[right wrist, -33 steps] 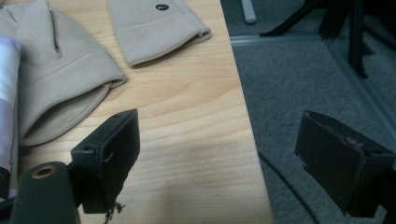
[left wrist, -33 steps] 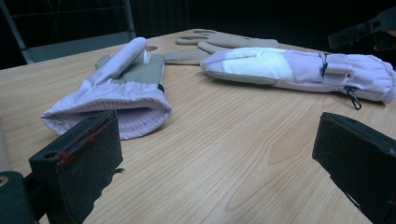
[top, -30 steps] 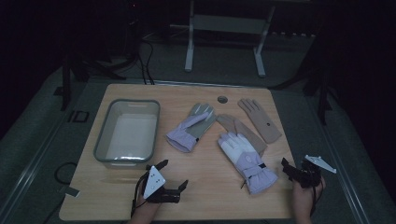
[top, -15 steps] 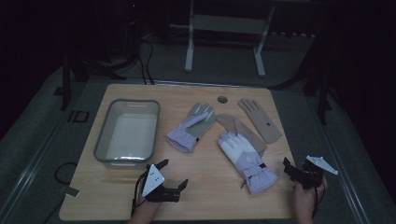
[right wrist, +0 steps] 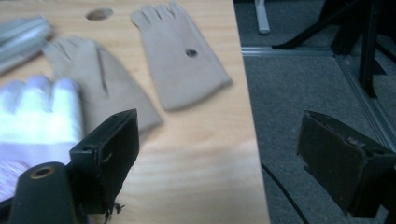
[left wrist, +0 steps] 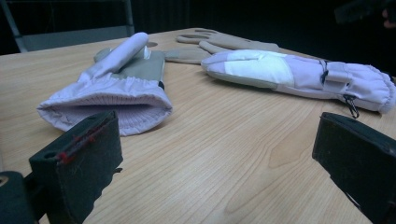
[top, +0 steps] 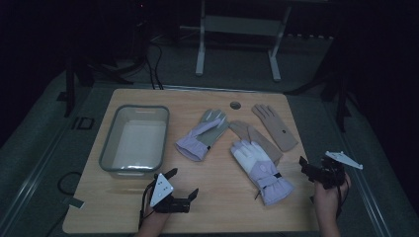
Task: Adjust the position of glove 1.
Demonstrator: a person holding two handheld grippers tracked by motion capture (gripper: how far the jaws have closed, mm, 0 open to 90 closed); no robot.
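Note:
Two lilac-and-white ski gloves lie on the wooden table [top: 217, 202]. One [top: 201, 135] is at the centre, palm side grey. The other [top: 262, 170] is to its right, cuff toward me. Two thin tan gloves lie behind them: one [top: 275, 126] is flat near the right edge, and the other [top: 249, 134] is partly under the right ski glove. My left gripper [top: 184, 181] is open near the front edge, facing the nearer ski glove's cuff [left wrist: 112, 100] with nothing between its jaws. My right gripper [top: 306, 169] is open at the table's right edge, beside the tan glove [right wrist: 182, 56].
A clear plastic bin [top: 134, 140] stands empty on the left half of the table. A small round hole [top: 235, 105] is in the tabletop near the back edge. Grey floor [right wrist: 317, 84] drops off just right of the table. A white frame [top: 237, 29] stands behind.

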